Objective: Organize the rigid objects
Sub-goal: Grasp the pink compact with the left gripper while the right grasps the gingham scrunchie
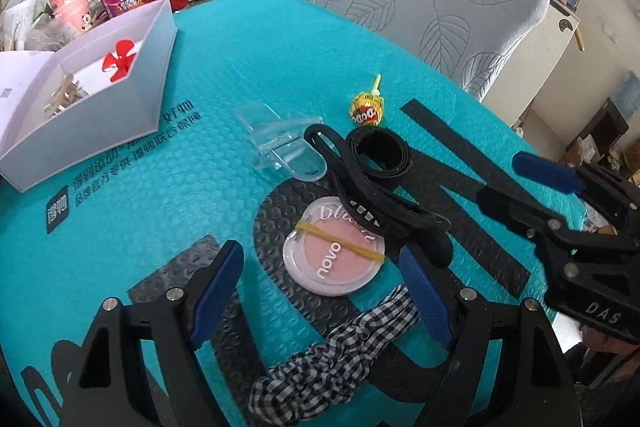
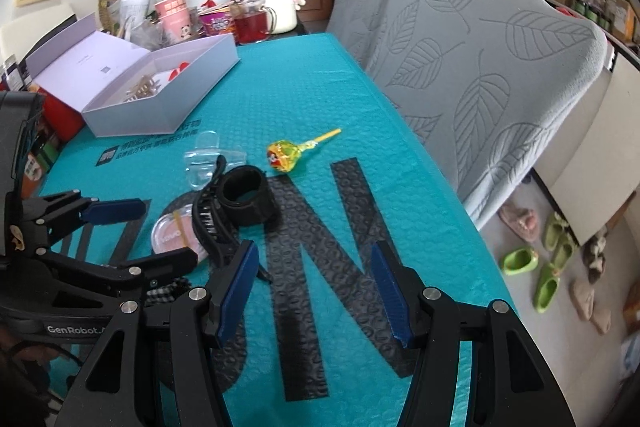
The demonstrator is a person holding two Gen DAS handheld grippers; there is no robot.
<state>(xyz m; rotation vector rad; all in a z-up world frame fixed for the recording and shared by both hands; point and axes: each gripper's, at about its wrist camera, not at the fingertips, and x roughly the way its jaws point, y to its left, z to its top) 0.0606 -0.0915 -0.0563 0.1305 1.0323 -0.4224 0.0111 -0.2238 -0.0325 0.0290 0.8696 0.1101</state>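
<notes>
A pink round blush compact (image 1: 334,251) with a yellow rubber band lies between the open fingers of my left gripper (image 1: 320,291). A black hair claw (image 1: 372,199), a black strap roll (image 1: 380,151), a clear plastic scoop (image 1: 280,143) and a yellow lollipop (image 1: 366,109) lie beyond it. A checked scrunchie (image 1: 332,359) lies under the left gripper. My right gripper (image 2: 314,291) is open and empty above the mat, right of the claw (image 2: 210,223) and compact (image 2: 176,233). The lollipop (image 2: 284,155) lies ahead of it.
An open white box (image 1: 96,115) with a red bow and a hair clip stands at the left; it also shows in the right wrist view (image 2: 160,99). Cups, a kettle and clutter stand behind it. Grey covered chairs (image 2: 480,67) line the table's right edge.
</notes>
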